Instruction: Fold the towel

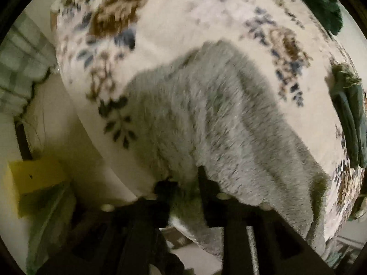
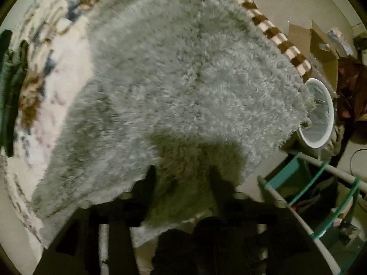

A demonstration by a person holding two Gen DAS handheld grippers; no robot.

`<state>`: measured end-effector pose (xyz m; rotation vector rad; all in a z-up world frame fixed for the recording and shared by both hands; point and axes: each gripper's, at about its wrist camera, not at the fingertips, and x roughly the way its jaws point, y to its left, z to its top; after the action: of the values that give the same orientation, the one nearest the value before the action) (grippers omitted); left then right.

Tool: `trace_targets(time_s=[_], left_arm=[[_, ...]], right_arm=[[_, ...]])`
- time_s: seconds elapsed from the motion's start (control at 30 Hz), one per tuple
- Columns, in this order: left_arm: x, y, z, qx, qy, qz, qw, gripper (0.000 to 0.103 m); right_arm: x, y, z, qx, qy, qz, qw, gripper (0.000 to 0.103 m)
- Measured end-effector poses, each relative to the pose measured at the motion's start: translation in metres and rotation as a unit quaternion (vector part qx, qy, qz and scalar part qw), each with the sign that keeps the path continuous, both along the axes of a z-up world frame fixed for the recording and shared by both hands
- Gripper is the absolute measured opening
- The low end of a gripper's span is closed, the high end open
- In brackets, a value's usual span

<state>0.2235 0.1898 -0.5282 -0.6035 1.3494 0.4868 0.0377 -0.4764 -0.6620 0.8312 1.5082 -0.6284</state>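
Two grippers hold one grey towel (image 1: 206,123), each w/ fingers pinched onto its near edge. We see our left gripper (image 1: 183,183) low in its view, tilted, fabric bunched between its fingers (image 1: 203,183). Our right gripper (image 2: 183,178) points fwd, closed on a fold of towel. The towel lies draped over a floral blanket (image 1: 183,18) on the bed, one corner hanging past the edge. Left view only: a yellow block (image 1: 34,178) at lower left, dark green cloth (image 1: 351,114) at the right. Right view only: a white bucket (image 2: 321,126), cardboard box (image 2: 321,45), a teal-railed rack (image 2: 321,194) on the floor.
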Motion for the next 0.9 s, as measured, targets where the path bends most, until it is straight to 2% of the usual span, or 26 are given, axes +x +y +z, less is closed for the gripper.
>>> trace_targets(time_s=[0.1, 0.13, 0.2, 0.33, 0.43, 0.47, 0.53, 0.57, 0.6, 0.73, 0.77, 0.83, 0.87, 0.9], left_arm=[[0.009, -0.015, 0.024, 0.019, -0.025, -0.028, 0.9991, 0.080], [0.012, -0.022, 0.029, 0.023, -0.031, -0.042, 0.9984, 0.083], [0.020, -0.041, 0.033, 0.036, -0.034, -0.079, 0.9957, 0.083], [0.040, -0.099, 0.022, 0.036, -0.031, -0.152, 0.9873, 0.083], [0.048, -0.149, 0.007, 0.030, -0.022, -0.207, 0.9775, 0.083], [0.049, -0.167, 0.004, 0.026, -0.022, -0.227, 0.9732, 0.083], [0.050, -0.194, 0.002, 0.025, -0.021, -0.259, 0.9653, 0.083], [0.049, -0.208, 0.001, 0.022, -0.020, -0.277, 0.9604, 0.083], [0.047, -0.216, 0.001, 0.018, -0.020, -0.288, 0.9572, 0.083], [0.038, -0.242, 0.003, 0.016, -0.017, -0.327, 0.9447, 0.083], [0.035, -0.247, 0.003, 0.013, -0.014, -0.333, 0.9427, 0.083], [0.034, -0.250, 0.001, 0.010, -0.007, -0.340, 0.9404, 0.083], [0.033, -0.253, -0.001, 0.011, -0.002, -0.343, 0.9391, 0.083], [0.032, -0.255, -0.001, 0.010, 0.001, -0.346, 0.9382, 0.083]], right_arm=[[0.000, 0.000, 0.031, -0.040, -0.034, 0.020, 0.998, 0.075], [0.004, 0.000, 0.040, -0.061, -0.045, 0.034, 0.997, 0.078], [0.021, 0.001, 0.049, -0.097, -0.064, 0.072, 0.991, 0.091], [0.075, 0.000, 0.036, -0.150, -0.072, 0.146, 0.975, 0.093], [0.116, 0.002, 0.014, -0.164, -0.050, 0.179, 0.969, 0.093], [0.120, 0.001, 0.006, -0.162, -0.039, 0.191, 0.967, 0.090], [0.115, -0.002, 0.000, -0.173, -0.019, 0.192, 0.966, 0.051], [0.104, -0.009, 0.003, -0.172, -0.020, 0.175, 0.969, 0.018], [0.093, -0.015, 0.006, -0.175, -0.022, 0.151, 0.973, 0.014], [0.009, -0.070, 0.029, -0.169, -0.033, -0.021, 0.985, 0.013], [-0.006, -0.081, 0.028, -0.158, -0.034, -0.055, 0.985, 0.013], [-0.051, -0.108, 0.014, -0.101, -0.033, -0.145, 0.984, 0.016], [-0.069, -0.116, 0.005, -0.066, -0.035, -0.185, 0.980, 0.027], [-0.082, -0.118, 0.000, -0.048, -0.036, -0.210, 0.976, 0.046]])
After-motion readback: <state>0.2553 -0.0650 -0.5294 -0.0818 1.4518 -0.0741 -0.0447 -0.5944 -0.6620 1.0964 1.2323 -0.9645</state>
